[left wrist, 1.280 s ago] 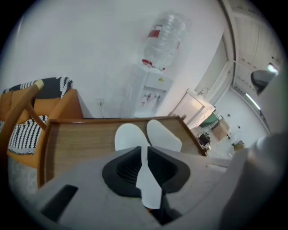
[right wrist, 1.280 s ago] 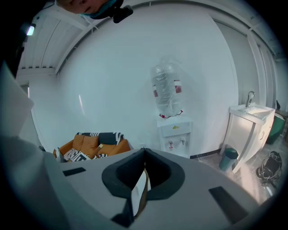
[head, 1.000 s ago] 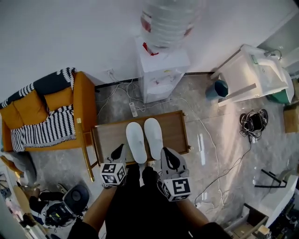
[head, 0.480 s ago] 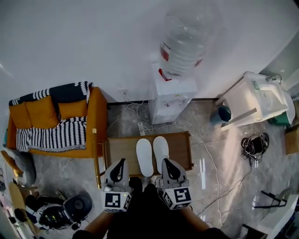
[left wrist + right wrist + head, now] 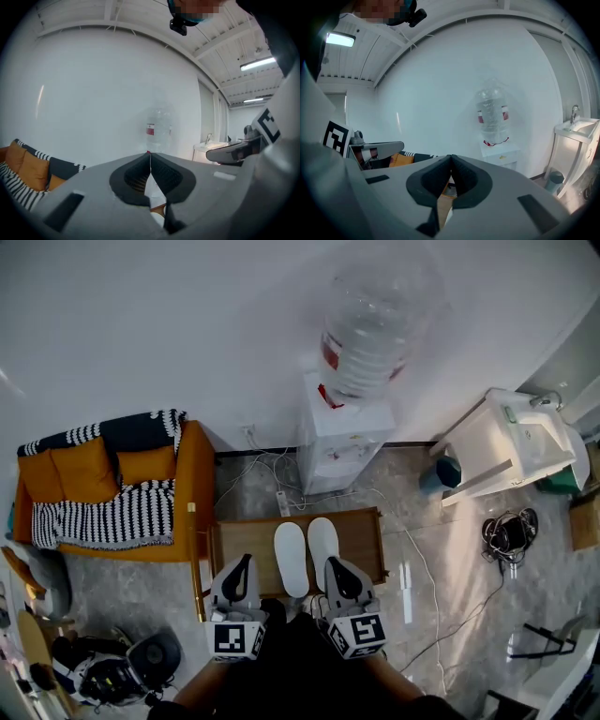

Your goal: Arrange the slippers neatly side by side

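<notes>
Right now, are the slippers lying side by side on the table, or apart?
Side by side: in the head view both white slippers lie flat and parallel on the wooden table, long edges close together.

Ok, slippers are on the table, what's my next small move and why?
Probably just draw both grippers back and stop. The left slipper and right slipper lie parallel, close side by side on the table, ends roughly level. The left gripper and right gripper have their fingers shut on nothing, so I see nothing left to nudge.
</notes>
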{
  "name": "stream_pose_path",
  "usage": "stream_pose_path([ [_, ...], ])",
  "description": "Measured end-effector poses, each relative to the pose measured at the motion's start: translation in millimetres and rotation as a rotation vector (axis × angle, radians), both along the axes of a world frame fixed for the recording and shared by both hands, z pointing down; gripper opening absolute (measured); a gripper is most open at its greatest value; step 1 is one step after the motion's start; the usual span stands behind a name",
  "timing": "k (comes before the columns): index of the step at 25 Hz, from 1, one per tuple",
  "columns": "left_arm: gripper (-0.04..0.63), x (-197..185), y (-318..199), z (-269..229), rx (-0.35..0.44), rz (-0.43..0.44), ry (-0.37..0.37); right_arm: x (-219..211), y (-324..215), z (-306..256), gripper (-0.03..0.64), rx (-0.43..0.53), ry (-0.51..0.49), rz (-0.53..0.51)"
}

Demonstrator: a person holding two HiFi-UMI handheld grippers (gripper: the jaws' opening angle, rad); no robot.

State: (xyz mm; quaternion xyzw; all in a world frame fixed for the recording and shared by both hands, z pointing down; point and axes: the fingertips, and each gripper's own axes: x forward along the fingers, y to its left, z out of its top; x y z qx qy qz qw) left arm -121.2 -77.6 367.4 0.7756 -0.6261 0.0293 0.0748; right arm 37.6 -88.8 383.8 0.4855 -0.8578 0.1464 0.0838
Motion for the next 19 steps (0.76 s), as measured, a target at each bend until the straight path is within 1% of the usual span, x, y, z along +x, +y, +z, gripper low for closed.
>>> stream_pose_path([
  [3, 0.017, 0.8, -3.4, -3.2, 0.007, 0.013, -0.009, 0.2, -1.7, -0.1, 0.012, 0.000, 0.009, 0.007],
  [11, 0.017, 6.2, -3.2, -2.4, 0.002, 0.033, 0.000, -2.4, -0.4, 3.1, 0.012, -0.011, 0.024, 0.002],
  [19, 0.018, 9.6, -0.6, 2.8, -0.020, 0.052, 0.003, -4.8, 1.1, 7.6, 0.012, -0.020, 0.033, -0.004],
])
